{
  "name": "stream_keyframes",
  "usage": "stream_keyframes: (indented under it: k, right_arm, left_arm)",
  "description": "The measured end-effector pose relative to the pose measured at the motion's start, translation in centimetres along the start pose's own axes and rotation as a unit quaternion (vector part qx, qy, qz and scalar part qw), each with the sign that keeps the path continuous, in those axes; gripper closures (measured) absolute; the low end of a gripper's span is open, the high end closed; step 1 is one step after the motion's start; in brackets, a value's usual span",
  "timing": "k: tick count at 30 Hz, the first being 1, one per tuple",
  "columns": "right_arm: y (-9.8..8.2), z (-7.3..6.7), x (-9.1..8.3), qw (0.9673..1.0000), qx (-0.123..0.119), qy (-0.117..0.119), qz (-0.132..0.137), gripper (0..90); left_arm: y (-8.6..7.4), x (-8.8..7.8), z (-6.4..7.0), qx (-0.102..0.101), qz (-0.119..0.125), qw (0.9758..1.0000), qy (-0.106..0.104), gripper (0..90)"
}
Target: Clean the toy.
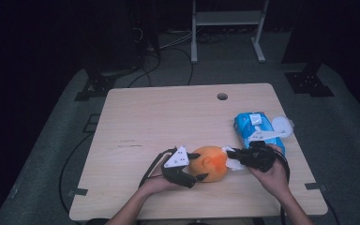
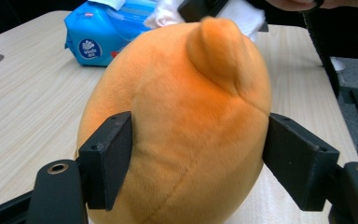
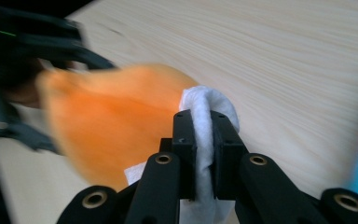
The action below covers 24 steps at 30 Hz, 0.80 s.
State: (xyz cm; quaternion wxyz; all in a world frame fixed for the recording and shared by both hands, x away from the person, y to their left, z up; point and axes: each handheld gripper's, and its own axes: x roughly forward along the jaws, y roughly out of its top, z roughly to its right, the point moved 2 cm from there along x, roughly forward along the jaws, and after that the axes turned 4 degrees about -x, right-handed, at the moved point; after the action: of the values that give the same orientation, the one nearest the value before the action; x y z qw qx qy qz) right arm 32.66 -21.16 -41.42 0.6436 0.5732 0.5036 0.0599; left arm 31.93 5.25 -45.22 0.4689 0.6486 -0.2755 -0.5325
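Under both grippers lies a pale wooden table (image 1: 168,117), with a round hole (image 1: 222,96) near its far edge. Between the jaws of the left gripper (image 2: 198,163) sits an orange plush toy (image 2: 182,121), resting on the tabletop at the near middle; both black jaws press against its sides, one on each flank, with a small rounded nub (image 2: 216,49) on the toy facing away from that gripper. Beyond the toy, up and left in the left gripper view, lies a blue pack of wipes (image 2: 105,32), close to the table's right edge in the high view. The right gripper (image 3: 203,154) has its jaws pressed together on a folded white wipe (image 3: 209,107), and the wipe touches the toy's side opposite the left gripper. A hand (image 1: 272,176) holds the right gripper from the near side.
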Motion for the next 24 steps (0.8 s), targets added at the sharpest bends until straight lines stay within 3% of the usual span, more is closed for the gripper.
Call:
stream_keyframes:
  k: [2,6,11,16,19,21,24]
  right_arm:
    - [-0.5,0.8,0.0,0.9997,0.011,-0.020,-0.008,81.5]
    - [-0.2,0.3,-0.4,0.9998,0.006,-0.016,0.002,81.5]
    - [1.0,-2.9,0.0,0.9993,-0.033,0.012,0.011,81.5]
    - [2.1,-6.2,0.1,0.9958,-0.081,0.031,0.028,81.5]
    - [2.3,-7.5,0.8,0.9941,-0.100,0.036,0.021,81.5]
    - [2.1,-7.5,1.3,0.9926,-0.120,0.015,0.012,81.5]
    - [2.0,-6.5,0.7,0.9941,-0.107,0.010,0.016,81.6]
  left_arm:
    - [0.0,0.0,-0.1,-0.001,0.000,1.0000,0.000,26.5]
    - [0.0,0.1,-0.1,-0.007,0.001,1.0000,0.002,26.5]
    - [0.2,0.5,-0.2,-0.013,0.005,0.9999,0.008,26.3]
    - [0.6,1.2,-0.1,-0.030,0.011,0.9992,0.023,26.3]
    - [0.7,1.5,0.1,-0.029,0.011,0.9991,0.028,26.9]
    - [0.7,1.5,0.1,-0.028,0.009,0.9992,0.028,29.2]
    - [0.6,1.4,-0.1,-0.042,0.013,0.9987,0.027,30.3]
